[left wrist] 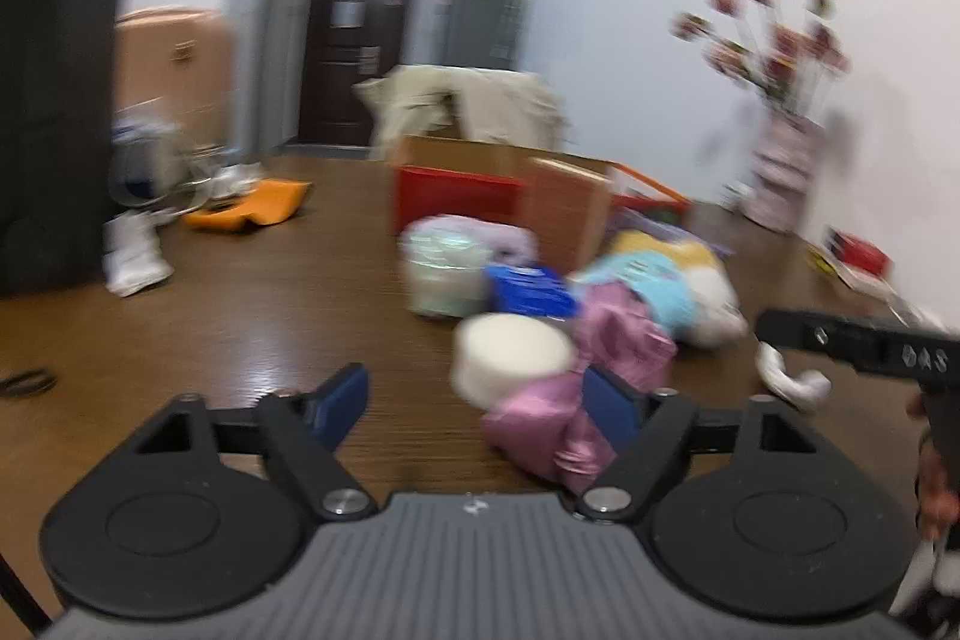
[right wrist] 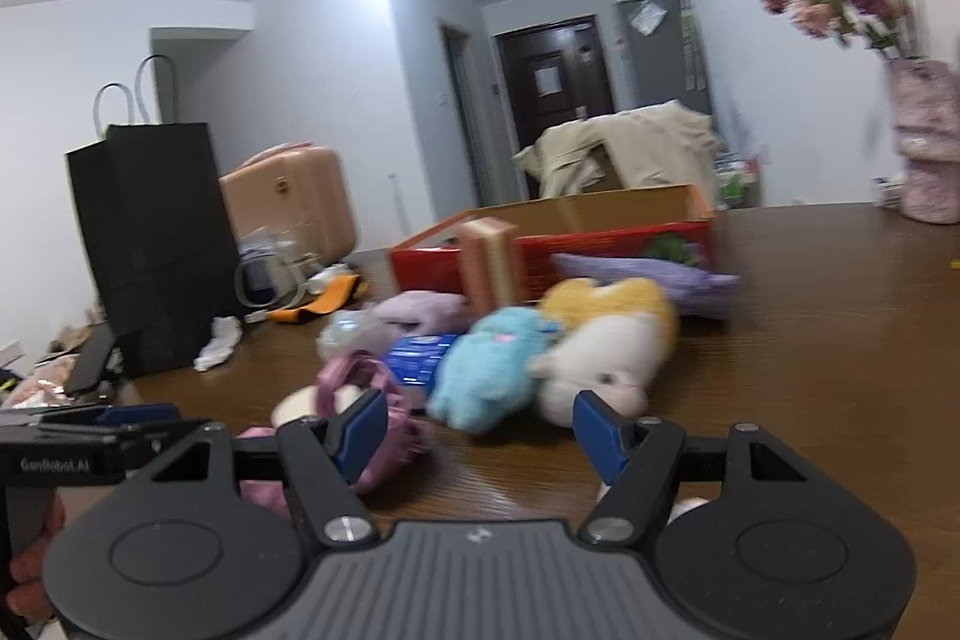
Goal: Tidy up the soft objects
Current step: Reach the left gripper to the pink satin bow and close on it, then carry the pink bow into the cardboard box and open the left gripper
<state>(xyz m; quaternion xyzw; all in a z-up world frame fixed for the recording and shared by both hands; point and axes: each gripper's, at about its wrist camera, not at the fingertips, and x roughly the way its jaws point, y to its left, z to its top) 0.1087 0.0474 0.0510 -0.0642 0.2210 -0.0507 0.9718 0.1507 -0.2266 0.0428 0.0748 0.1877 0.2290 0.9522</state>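
Note:
A heap of soft things lies on the brown table (left wrist: pixel 240 328). In the left wrist view I see a pink crumpled cloth (left wrist: pixel 552 424), a white round roll (left wrist: pixel 510 358), a blue packet (left wrist: pixel 528 289) and a white-yellow plush (left wrist: pixel 702 280). My left gripper (left wrist: pixel 474 406) is open, with the pink cloth against its right finger. In the right wrist view a light-blue plush (right wrist: pixel 486 376), a white plush (right wrist: pixel 600 364) with a yellow one (right wrist: pixel 606 298) and the pink cloth (right wrist: pixel 372 400) lie just ahead. My right gripper (right wrist: pixel 480 430) is open and empty.
A red open box (right wrist: pixel 558 244) with cardboard flaps stands behind the heap. A black paper bag (right wrist: pixel 150 244) stands at the left. A vase of flowers (right wrist: pixel 924 142) stands at the right by the wall. A white object (left wrist: pixel 792 376) lies near the other gripper's body (left wrist: pixel 858 340).

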